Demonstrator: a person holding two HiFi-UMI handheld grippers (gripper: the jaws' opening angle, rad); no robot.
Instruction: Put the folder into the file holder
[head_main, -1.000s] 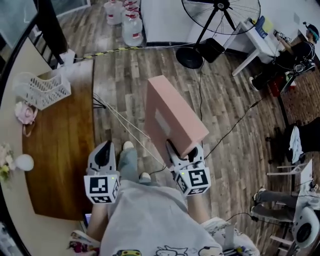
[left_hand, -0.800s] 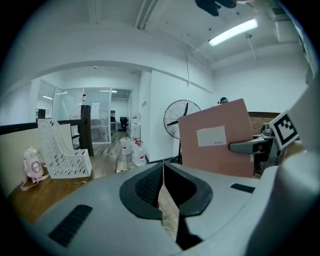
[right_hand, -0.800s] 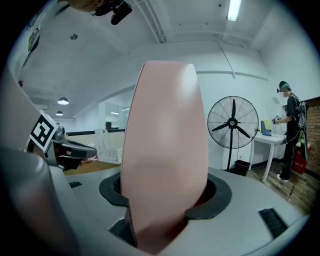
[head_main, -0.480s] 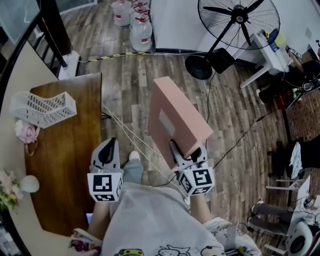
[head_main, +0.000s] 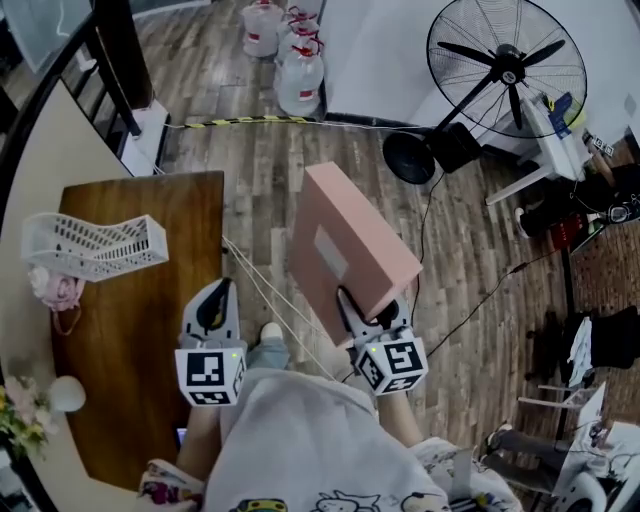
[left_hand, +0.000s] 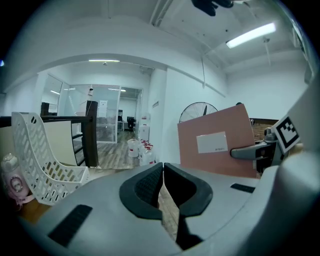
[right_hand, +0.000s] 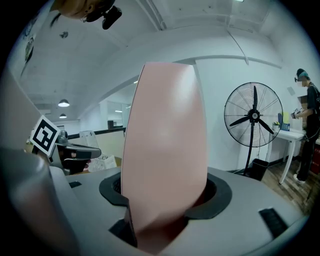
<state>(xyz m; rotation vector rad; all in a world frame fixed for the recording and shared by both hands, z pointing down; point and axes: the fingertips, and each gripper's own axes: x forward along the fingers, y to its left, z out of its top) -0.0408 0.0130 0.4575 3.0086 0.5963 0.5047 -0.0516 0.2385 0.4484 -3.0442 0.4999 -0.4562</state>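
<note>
A pink folder (head_main: 345, 250) with a white label stands upright above the wood floor, my right gripper (head_main: 362, 308) shut on its lower edge. In the right gripper view the folder (right_hand: 165, 145) fills the middle, clamped between the jaws. The left gripper view shows the folder (left_hand: 217, 142) off to the right. A white mesh file holder (head_main: 95, 245) sits on the brown table (head_main: 140, 340) at the left; it also stands at the left of the left gripper view (left_hand: 42, 160). My left gripper (head_main: 213, 310) hovers at the table's right edge, shut and empty, well short of the holder.
A pink round object (head_main: 52, 290) lies beside the holder, a white ball (head_main: 65, 393) and flowers (head_main: 20, 415) nearer me. A standing fan (head_main: 505, 70), water jugs (head_main: 300, 80) and cables (head_main: 270, 290) are on the floor. A dark railing (head_main: 110, 60) runs at the upper left.
The view has shifted forward: the table and file holder sit lower and further right in the frame. Both grippers keep their pose, the folder still held upright.
</note>
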